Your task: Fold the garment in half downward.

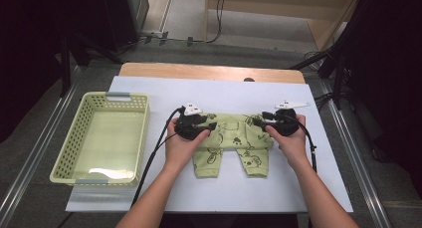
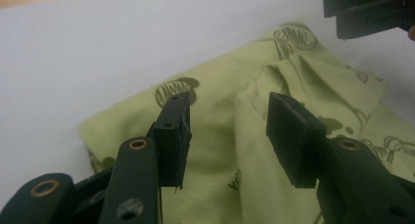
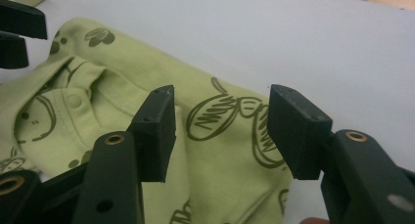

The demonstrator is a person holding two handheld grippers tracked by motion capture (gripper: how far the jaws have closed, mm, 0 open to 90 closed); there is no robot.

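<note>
Your forearms come in from the bottom edge and angle slightly inward. Your left hand (image 1: 181, 144) holds the left gripper (image 1: 213, 125) pointing right; your right hand (image 1: 292, 141) holds the right gripper (image 1: 257, 121) pointing left. Both sets of jaws stand apart, gripping nothing.

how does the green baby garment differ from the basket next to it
The garment is soft printed cloth lying flat mid-table between the left gripper and right gripper; the basket is stiff, perforated plastic, standing apart at the table's left. Both are pale green.
</note>
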